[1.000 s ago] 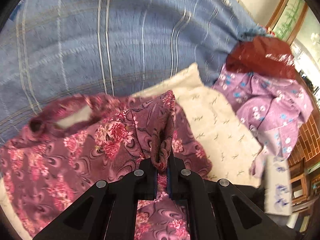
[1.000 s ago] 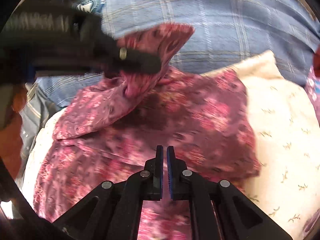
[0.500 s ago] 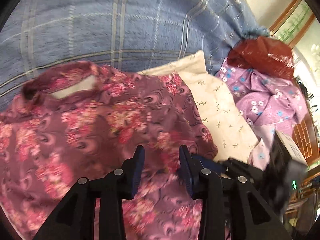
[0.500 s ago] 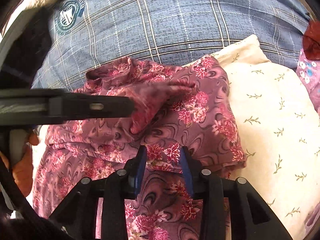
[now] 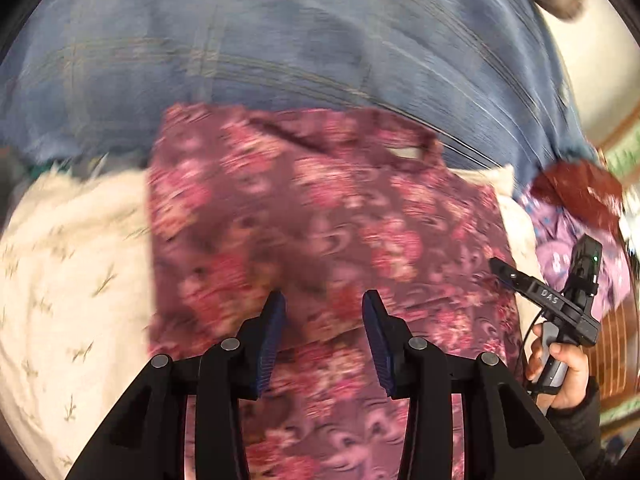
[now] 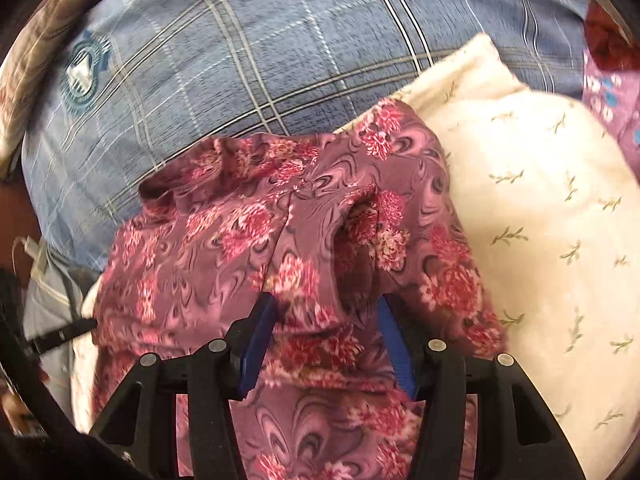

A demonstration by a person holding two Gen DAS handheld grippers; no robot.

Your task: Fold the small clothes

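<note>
The left gripper (image 5: 324, 340), its jaws opening with nothing pinched between them, hovers over a maroon floral garment (image 5: 320, 216) spread ahead of and beneath its fingertips, while the right gripper (image 6: 326, 340), jaws likewise widening and empty of cloth, hangs above the same garment (image 6: 280, 248) from the other side. The garment lies on a cream sprigged cushion (image 6: 540, 208) that shows to the right of the right gripper's fingers and to the left of the left gripper's, with a blue plaid blanket (image 6: 260, 48) stretching beyond both. In the left wrist view, blurred by motion, the cloth lies in a roughly rectangular shape with a straight left edge and a neckline at the far end; in the right wrist view a folded-in flap, probably a sleeve, lies across the body just ahead of the fingertips, still puckered. By that showing the side folds look laid and released; what seems left is smoothing, a lengthwise fold, and setting it aside. Far to the right of the left gripper, a lilac flowered garment (image 5: 568, 240) and a dark red cloth (image 5: 576, 188) sit heaped and unfolded, apparently still awaiting their turn. The person's right hand (image 5: 564, 376) shows at that edge, gripping the handle.
</note>
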